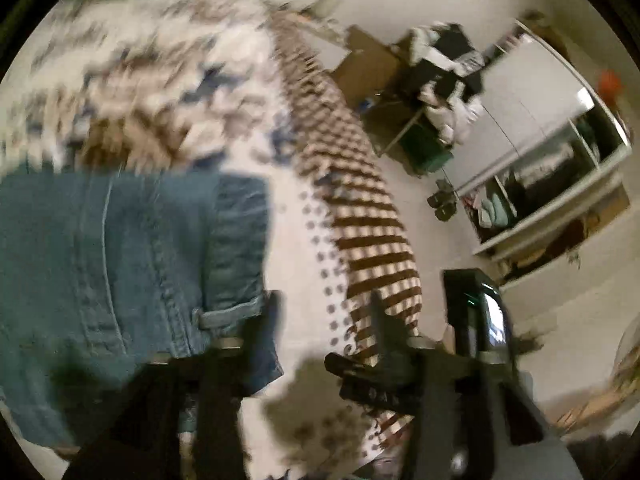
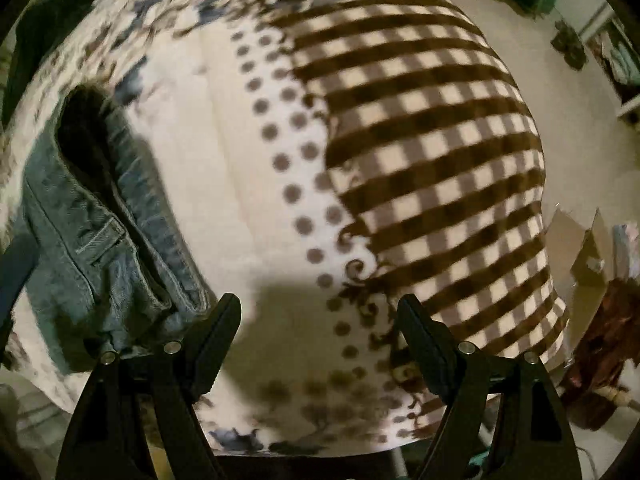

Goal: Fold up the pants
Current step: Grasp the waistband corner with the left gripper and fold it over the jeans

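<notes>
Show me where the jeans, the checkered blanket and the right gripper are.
jeans [image 2: 100,240]: right wrist view, on the denim near the pocket.
checkered blanket [image 2: 432,128]: right wrist view, on the brown-and-cream checks.
right gripper [image 2: 320,328]: right wrist view, midway between its open fingertips.

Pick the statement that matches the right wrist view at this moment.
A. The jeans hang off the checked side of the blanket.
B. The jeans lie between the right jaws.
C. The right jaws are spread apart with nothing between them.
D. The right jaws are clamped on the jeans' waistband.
C: the right gripper has its jaws wide apart over bare blanket, while the jeans lie off to its left.
</notes>
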Available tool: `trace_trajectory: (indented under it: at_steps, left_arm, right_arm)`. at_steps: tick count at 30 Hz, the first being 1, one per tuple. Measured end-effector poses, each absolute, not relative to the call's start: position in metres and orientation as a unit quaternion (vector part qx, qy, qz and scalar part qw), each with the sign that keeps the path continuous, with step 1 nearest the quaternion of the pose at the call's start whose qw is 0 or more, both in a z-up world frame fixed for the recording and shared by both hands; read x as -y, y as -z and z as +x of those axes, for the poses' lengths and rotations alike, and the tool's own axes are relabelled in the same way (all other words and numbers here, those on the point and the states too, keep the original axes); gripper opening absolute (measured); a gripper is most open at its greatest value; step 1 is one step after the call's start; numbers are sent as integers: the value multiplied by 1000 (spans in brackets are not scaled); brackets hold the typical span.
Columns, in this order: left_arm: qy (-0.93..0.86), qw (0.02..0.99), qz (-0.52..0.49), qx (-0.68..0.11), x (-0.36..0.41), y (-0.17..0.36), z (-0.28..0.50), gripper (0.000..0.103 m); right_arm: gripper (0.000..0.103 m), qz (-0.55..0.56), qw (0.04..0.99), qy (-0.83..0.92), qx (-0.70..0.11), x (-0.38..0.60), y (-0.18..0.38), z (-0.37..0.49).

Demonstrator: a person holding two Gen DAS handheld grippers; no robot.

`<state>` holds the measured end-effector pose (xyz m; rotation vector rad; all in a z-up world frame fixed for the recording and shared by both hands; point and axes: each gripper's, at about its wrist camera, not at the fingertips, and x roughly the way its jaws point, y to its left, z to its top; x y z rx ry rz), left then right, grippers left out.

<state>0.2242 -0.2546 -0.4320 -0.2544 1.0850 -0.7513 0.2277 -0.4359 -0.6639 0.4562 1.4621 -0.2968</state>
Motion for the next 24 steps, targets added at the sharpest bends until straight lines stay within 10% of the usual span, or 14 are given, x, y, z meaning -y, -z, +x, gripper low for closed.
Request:
trace_trajectory:
  at_steps: [1, 2, 15, 17, 18, 19, 24]
  left_arm:
    - [353, 788, -110, -492, 251, 419, 222, 97]
    - [348, 796, -104, -484, 245, 408, 220, 99]
    - [90, 813, -57, -572, 65, 473, 311, 99]
    - [74, 809, -70, -580, 51, 486, 321, 99]
    - [71, 808, -75, -580, 50, 490, 328, 99]
    - [68, 809, -79, -579, 48, 491, 331, 99]
    - [83, 804, -109, -579, 50, 495, 348, 99]
  right_arm:
    - [83, 221, 713, 129, -653, 444, 659, 226]
    - [83, 236, 717, 123, -645, 453, 652, 223]
    - [103, 314, 744, -100, -582, 422, 669, 316]
    - [85, 342, 721, -108, -593, 416, 682, 316]
    - [46, 355, 720, -120, -584, 410, 683, 309]
    - [31, 346, 728, -114, -581, 406, 677, 303]
    - [15, 325, 751, -86, -568, 409, 646, 276]
